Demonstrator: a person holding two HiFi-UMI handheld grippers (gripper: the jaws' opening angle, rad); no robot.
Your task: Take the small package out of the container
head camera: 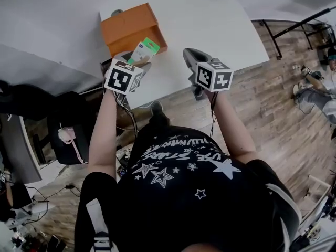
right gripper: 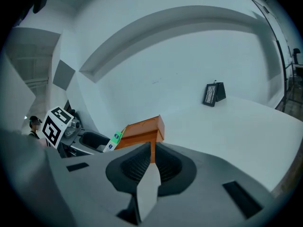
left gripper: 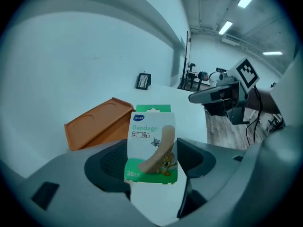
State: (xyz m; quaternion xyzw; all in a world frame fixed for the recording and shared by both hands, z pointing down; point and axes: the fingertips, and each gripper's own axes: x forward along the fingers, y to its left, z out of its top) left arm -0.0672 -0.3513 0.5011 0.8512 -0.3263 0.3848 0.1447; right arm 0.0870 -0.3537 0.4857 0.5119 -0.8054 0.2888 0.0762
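Closest to the head camera is the person's black shirt with white stars (head camera: 178, 177). Both arms reach out over the near edge of the white desk (head camera: 220, 25). The left gripper (head camera: 137, 63) has its jaws pressed on the small package (left gripper: 151, 143), a green and white box of bandages. It holds the box upright, outside the orange container (head camera: 131, 28) and just in front of it. The container sits by the desk's left edge, close to the near left corner. The right gripper (right gripper: 147, 167) is to the right of the container. Its jaws are squeezed together with nothing between them.
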